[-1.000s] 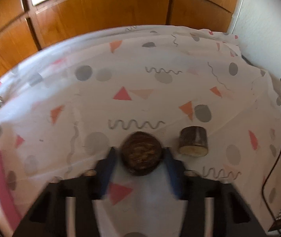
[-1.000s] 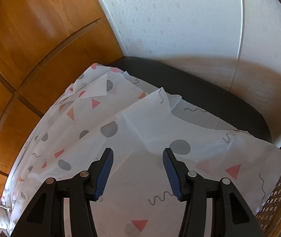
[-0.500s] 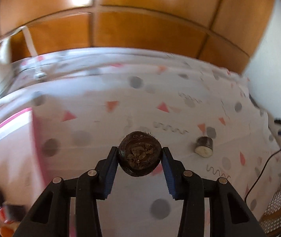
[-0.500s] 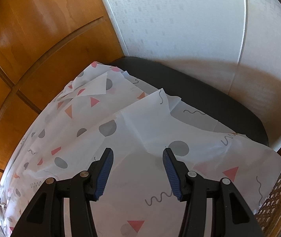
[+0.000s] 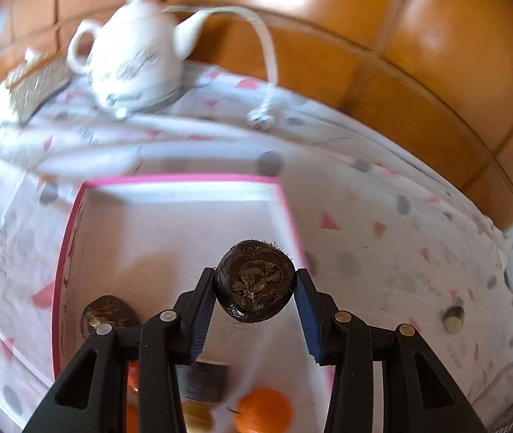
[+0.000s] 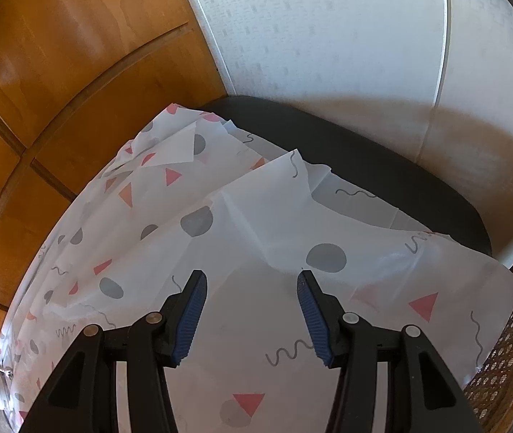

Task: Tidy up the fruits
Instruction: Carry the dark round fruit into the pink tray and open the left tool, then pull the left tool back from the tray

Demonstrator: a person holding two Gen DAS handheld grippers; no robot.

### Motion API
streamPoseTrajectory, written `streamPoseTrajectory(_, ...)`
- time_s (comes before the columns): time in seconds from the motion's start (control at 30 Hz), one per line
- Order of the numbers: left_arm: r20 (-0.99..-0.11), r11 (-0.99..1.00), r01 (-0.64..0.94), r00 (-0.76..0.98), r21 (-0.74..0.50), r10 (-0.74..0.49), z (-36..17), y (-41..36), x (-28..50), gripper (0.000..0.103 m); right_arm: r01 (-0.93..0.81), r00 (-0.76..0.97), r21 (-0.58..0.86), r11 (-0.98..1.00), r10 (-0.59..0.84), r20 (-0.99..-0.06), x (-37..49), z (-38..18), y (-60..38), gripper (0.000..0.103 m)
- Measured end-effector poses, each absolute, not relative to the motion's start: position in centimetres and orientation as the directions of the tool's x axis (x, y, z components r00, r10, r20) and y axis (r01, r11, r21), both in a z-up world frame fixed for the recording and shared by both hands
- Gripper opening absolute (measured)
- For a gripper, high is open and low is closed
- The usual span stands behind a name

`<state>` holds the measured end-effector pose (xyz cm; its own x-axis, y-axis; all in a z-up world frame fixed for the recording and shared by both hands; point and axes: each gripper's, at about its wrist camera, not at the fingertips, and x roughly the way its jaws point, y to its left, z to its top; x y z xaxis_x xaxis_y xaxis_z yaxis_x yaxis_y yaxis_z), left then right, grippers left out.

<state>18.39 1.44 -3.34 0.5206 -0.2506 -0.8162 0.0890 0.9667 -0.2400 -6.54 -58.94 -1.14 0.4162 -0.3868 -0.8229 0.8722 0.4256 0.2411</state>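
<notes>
- Left wrist view: left gripper (image 5: 255,290) pinches dark round hairy fruit (image 5: 255,285) above pink-rimmed white box (image 5: 184,179) holding another dark fruit (image 5: 108,315) and orange fruit (image 5: 263,409); small brown piece (image 5: 452,318) remains on patterned cloth (image 5: 382,252).
- Right wrist view: right gripper (image 6: 252,288) spread, empty.

A dark brown, round fruit (image 5: 255,280) hung above the pink-rimmed box (image 5: 184,179); inside lay another brown fruit (image 5: 108,315) at left and an orange (image 5: 264,409) at the near edge.
</notes>
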Motion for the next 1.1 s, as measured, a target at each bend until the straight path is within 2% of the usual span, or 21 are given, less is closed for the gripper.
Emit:
streamPoseTrajectory(0.23,-0.836,0.963,0.019,0.491,-0.269,-0.244,-5.8,2.7,19.2,0.044,0.876,0.397,0.218,0.43,-0.389,-0.831,-6.3,-1.3,-58.8,0.053)
streamPoseTrajectory(0.3,-0.833,0.966,0.014,0.503,-0.259,-0.231,-5.8,2.7,18.9,0.049,0.877,0.394,0.215,0.429,-0.388,-0.833,-6.2,-1.4,-58.8,0.053)
streamPoseTrajectory(0.5,-0.812,0.968,-0.002,0.544,-0.252,-0.21,-4.4,3.4,17.7,0.05,0.878,0.39,0.213,0.428,-0.383,-0.837,-6.2,-1.5,-58.9,0.053)
streamPoseTrajectory(0.67,-0.788,0.973,-0.03,0.592,-0.229,-0.167,-3.1,4.3,15.6,0.059,0.877,0.391,0.215,0.43,-0.378,-0.839,-5.9,-1.5,-58.9,0.053)
streamPoseTrajectory(1.1,-0.748,0.98,-0.033,0.651,-0.198,-0.129,-1.7,6.1,9.3,0.062,0.836,0.419,0.202,0.511,-0.356,-0.835,-4.6,-1.4,-58.0,0.053)
